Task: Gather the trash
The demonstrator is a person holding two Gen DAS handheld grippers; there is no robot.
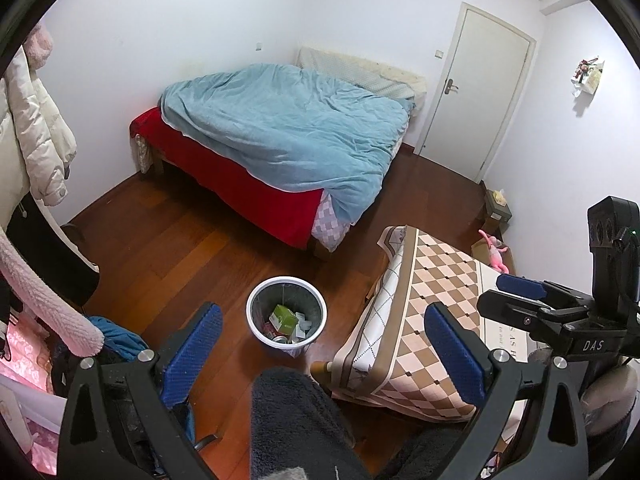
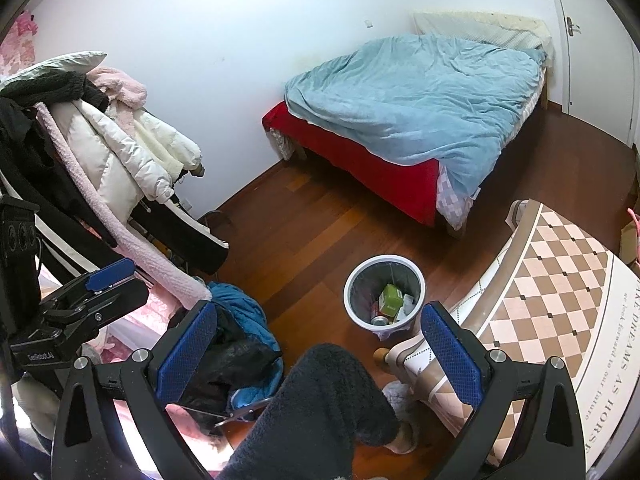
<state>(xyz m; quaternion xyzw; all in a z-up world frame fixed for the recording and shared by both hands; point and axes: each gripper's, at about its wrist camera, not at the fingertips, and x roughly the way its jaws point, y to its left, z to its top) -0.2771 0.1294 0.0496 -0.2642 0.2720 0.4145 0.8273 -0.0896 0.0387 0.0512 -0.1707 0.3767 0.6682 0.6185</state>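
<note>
A white trash bin point(image 1: 256, 326) with a dark liner stands on the wooden floor; it also shows in the right wrist view point(image 2: 354, 314). Inside lie a green carton point(image 1: 283, 317), white scraps and a can point(image 2: 378, 321). My left gripper point(image 1: 322, 354) is open and empty, held high above the floor with the bin just ahead between its blue pads point(image 1: 192, 354). My right gripper point(image 2: 318, 354) is open and empty, with the bin ahead of it. Each gripper shows at the edge of the other's view: the right one point(image 1: 516, 296), the left one point(image 2: 108, 280).
A table with a checked cloth point(image 1: 432, 304) stands right of the bin. A bed with a blue quilt point(image 1: 288, 128) fills the back. Hanging coats point(image 2: 120, 152) and a clothes pile point(image 2: 240, 332) are on the left. A person's dark-clad leg point(image 2: 320, 412) is below. Door point(image 1: 480, 92) at back right.
</note>
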